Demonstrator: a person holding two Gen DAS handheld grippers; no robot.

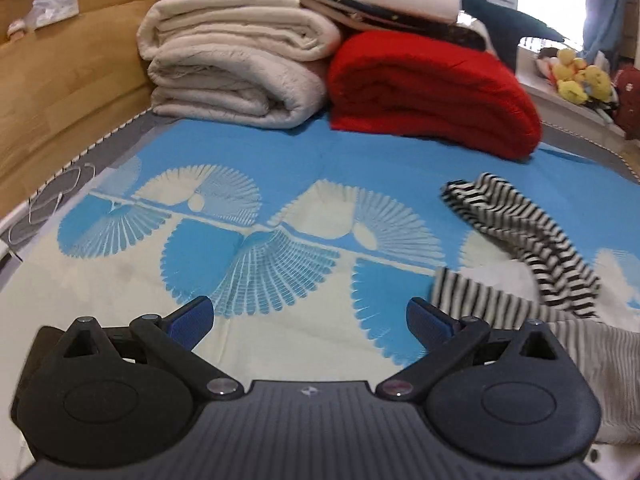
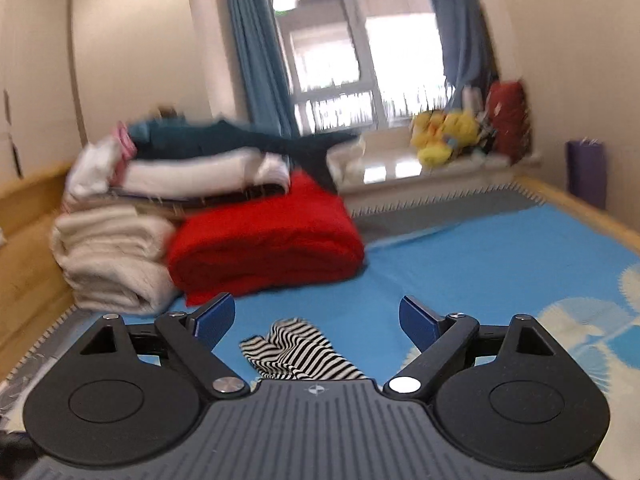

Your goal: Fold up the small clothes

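A small black-and-white striped garment lies crumpled on the blue and cream bed sheet, to the right in the left wrist view. A finer striped, greyish part of it lies nearer, beside my right fingertip. My left gripper is open and empty, just above the sheet and left of the garment. In the right wrist view the striped garment lies just ahead and below, between the fingers. My right gripper is open and empty above it.
Folded cream blankets and a folded red blanket are stacked at the far end of the bed. A wooden headboard runs along the left. Yellow plush toys sit on the window sill. A purple roll stands at the right.
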